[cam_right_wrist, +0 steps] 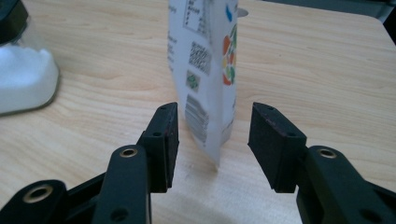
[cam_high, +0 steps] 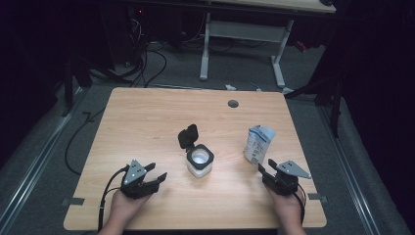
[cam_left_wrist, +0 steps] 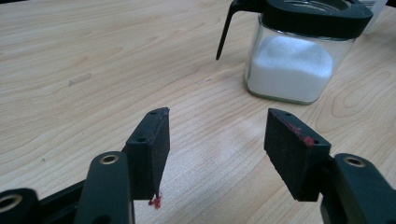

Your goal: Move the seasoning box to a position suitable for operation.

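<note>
The pouch, standing right of the open jar, looks light, soft and easily crushed, best pinched at its flat bottom seam, which the right gripper already straddles with jaws spread, while the left gripper sits released, holding nothing.

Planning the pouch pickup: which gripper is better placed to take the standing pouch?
Right. The right gripper sits just before the pouch, jaws open, with its lower edge lined up between them. The left gripper is open too, but faces the open glass jar, farther from the pouch.
</note>
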The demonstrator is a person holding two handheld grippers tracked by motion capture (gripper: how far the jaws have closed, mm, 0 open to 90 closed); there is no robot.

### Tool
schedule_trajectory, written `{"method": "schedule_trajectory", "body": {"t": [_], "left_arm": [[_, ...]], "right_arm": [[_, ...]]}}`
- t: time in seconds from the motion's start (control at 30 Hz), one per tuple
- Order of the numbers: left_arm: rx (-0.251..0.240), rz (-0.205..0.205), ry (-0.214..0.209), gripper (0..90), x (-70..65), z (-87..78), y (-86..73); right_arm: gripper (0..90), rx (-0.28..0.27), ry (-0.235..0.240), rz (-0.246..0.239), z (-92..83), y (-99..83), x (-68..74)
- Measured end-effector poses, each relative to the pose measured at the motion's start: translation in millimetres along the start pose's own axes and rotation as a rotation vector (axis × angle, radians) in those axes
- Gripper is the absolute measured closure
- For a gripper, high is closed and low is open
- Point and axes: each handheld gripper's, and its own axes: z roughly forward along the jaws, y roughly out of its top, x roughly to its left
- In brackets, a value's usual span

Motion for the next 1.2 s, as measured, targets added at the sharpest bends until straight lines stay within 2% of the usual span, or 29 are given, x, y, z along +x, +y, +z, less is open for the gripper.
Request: {"method": "schedule_trajectory", "body": {"t": [0.23, 0.43, 0.53, 0.63, 0.83, 0.93, 1.0, 1.13, 1.2], "left_arm": [[-0.002, 0.000, 0.024, 41.0, -0.5, -0.5, 0.2], [-0.010, 0.011, 0.020, 42.1, -2.6, -2.4, 0.0], [-0.008, 0.003, 0.012, 45.3, -1.3, -2.1, -0.2], [-0.015, -0.001, 0.023, 45.9, -1.7, -2.3, 1.3], [-0.002, -0.007, 0.019, 44.8, -2.7, -0.9, 1.8], [0.011, -0.009, 0.029, 44.8, -2.8, 0.1, 0.7], [0.016, 0.000, 0.040, 46.4, -3.1, 0.7, -0.3], [0.006, -0.012, 0.044, 48.0, -2.4, 0.3, -0.8], [0.016, 0.014, 0.057, 48.6, -3.4, 0.0, -1.2]], "right_arm": [[53.6, 0.017, 0.012, -0.024, -6.2, -8.1, 12.4], [55.1, 0.027, 0.018, -0.017, -9.7, -13.7, 19.9], [55.9, 0.027, 0.031, -0.013, -11.3, -16.1, 23.6], [57.5, 0.041, 0.051, -0.017, -10.5, -18.2, 27.0], [57.7, 0.040, 0.102, -0.021, -4.1, -16.1, 35.3], [58.2, 0.037, 0.116, -0.054, 1.2, -12.8, 43.4], [57.9, 0.037, 0.131, -0.063, 5.0, -10.2, 48.5], [57.3, 0.033, 0.150, -0.076, 12.1, -4.2, 56.0], [56.5, 0.030, 0.151, -0.087, 16.2, -1.6, 59.0]]}}
